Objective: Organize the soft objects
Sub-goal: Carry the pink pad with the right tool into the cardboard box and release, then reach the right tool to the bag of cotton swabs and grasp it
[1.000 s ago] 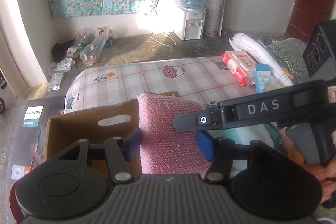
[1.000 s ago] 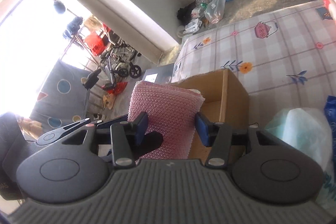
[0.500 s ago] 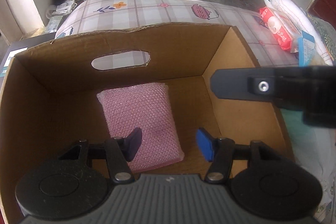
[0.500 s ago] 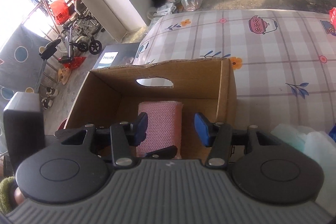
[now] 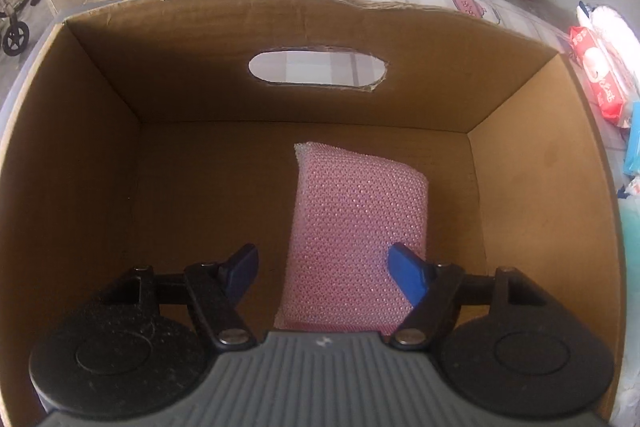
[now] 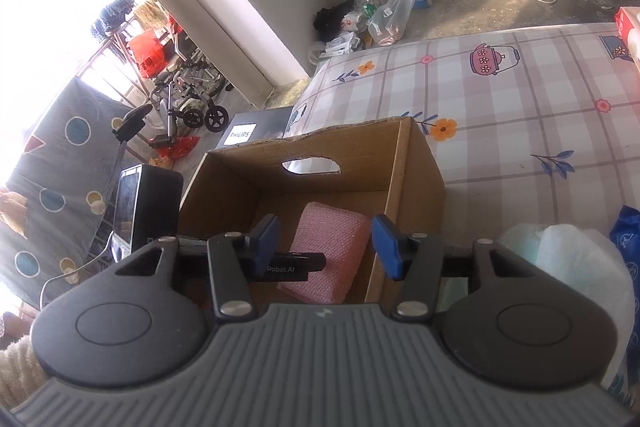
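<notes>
My left claw (image 5: 322,269) points down into the cardboard box (image 5: 192,39), jaws opening; the pink sponge (image 5: 352,231) lies flat on the box floor, right of centre, released, pads clear of it. My right claw (image 6: 325,241) hovers above the box's near edge, jaws apart, grasping nothing.

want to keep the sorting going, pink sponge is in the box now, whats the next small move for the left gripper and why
Probably lift the left gripper straight up out of the cardboard box: its jaws are opening and the pink sponge already lies flat on the floor.
</notes>
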Tool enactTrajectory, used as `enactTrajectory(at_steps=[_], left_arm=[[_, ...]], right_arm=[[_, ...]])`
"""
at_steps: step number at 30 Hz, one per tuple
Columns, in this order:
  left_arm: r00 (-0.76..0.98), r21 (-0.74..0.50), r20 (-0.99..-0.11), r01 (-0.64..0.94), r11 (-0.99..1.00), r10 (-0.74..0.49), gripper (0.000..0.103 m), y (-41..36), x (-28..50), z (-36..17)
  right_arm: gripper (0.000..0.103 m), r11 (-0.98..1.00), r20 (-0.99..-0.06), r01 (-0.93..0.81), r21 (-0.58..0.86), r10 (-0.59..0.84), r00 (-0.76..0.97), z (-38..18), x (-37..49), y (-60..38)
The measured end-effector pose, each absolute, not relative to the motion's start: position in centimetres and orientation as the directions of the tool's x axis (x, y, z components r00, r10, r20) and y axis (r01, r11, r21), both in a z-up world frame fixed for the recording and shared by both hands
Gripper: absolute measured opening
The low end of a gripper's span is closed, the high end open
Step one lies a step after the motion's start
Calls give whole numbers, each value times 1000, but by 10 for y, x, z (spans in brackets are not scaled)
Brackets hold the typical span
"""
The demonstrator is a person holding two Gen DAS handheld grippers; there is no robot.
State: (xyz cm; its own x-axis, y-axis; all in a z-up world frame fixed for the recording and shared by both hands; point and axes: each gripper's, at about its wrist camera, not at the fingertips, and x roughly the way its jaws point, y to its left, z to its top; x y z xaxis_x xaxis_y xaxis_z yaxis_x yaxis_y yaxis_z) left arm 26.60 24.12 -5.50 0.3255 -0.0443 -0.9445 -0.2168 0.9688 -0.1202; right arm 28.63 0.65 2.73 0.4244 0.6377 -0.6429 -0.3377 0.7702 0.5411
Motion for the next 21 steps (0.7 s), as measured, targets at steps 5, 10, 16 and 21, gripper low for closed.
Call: enactTrajectory(at_steps=[5, 10, 16, 21], left_arm=[[331, -159, -941, -247, 956, -71, 62, 234, 275, -53], [360, -205, -927, -249, 947, -106, 61, 221, 284, -55], [392, -241, -911, -257, 936, -127, 66, 204, 291, -57], [423, -255, -898, -278, 926, -120, 74, 202, 283, -50]], right_arm=[[51, 761, -627, -322, 563, 647, 434, 28, 283, -6], [51, 761, -620, -300, 575, 645, 448, 27, 281, -18], [52, 765, -625, -272, 583, 637, 452, 22, 280, -30], [54, 766, -626, -248, 593, 632, 457, 18, 275, -44]])
